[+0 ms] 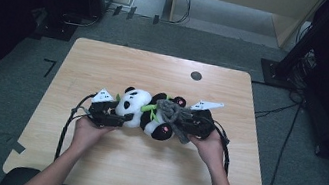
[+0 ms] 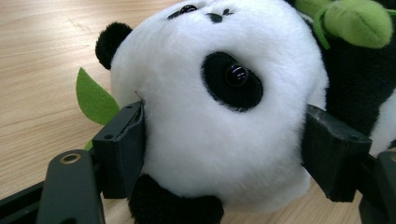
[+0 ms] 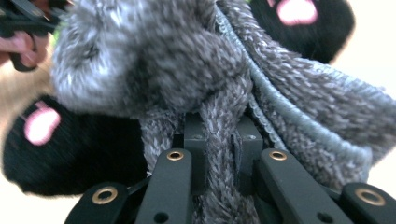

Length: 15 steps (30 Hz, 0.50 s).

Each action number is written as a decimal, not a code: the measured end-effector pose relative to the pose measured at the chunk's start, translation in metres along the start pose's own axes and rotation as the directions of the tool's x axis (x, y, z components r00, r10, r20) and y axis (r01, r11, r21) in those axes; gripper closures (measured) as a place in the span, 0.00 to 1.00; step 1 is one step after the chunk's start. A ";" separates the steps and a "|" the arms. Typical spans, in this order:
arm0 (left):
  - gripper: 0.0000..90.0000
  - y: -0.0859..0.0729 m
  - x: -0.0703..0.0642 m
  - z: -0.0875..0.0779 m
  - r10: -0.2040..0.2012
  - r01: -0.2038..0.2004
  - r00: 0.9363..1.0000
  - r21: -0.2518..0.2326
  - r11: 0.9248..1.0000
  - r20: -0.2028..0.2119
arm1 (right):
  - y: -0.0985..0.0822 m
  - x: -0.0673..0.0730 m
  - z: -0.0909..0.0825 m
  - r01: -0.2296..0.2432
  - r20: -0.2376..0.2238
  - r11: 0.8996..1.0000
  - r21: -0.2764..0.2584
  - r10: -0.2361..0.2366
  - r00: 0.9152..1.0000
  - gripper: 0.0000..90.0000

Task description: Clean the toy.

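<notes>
A black-and-white panda plush (image 1: pixel 136 104) lies on its side at the middle of the wooden table (image 1: pixel 140 164), head to the left. My left gripper (image 1: pixel 110 114) holds that head: in the left gripper view the white head (image 2: pixel 219 102) sits between the two jaws, which press into its fur, so the left gripper (image 2: pixel 226 147) is shut on it. A grey knitted piece (image 1: pixel 172 110) is draped over the panda's lower body. My right gripper (image 1: pixel 189 122) is shut on a strand of the grey knit (image 3: pixel 219 140). Black feet with pink pads (image 3: pixel 42 126) flank it.
The panda carries a green plush stalk (image 2: pixel 359 21) and a green leaf (image 2: pixel 93 98). A round black grommet (image 1: pixel 196 75) sits near the table's far edge. Dark equipment stands on the floor at both sides, and cables run at the right (image 1: pixel 276 111).
</notes>
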<state>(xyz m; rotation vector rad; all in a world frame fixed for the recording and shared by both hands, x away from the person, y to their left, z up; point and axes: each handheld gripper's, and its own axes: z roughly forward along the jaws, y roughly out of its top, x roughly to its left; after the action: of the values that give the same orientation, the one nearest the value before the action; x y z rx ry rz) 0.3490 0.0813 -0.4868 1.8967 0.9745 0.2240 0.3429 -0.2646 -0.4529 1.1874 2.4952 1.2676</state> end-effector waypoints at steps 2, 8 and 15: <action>0.26 0.000 0.000 0.000 -0.001 0.001 1.000 -0.001 1.000 0.001 | -0.002 -0.002 0.000 -0.005 0.002 1.000 0.009 0.005 1.000 0.90; 0.26 0.003 0.003 0.001 -0.015 0.015 1.000 0.003 1.000 0.017 | -0.015 -0.015 0.002 -0.044 0.054 0.996 0.073 0.041 0.998 0.90; 0.26 0.004 0.004 0.001 -0.019 0.019 1.000 0.004 1.000 0.021 | -0.023 -0.026 -0.003 -0.096 0.101 0.990 0.105 0.085 0.991 0.90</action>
<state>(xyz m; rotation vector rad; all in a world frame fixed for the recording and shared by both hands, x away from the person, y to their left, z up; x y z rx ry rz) 0.3543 0.0829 -0.4853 1.8886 0.9796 0.1909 0.3458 -0.2923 -0.4732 1.3663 2.4955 1.0769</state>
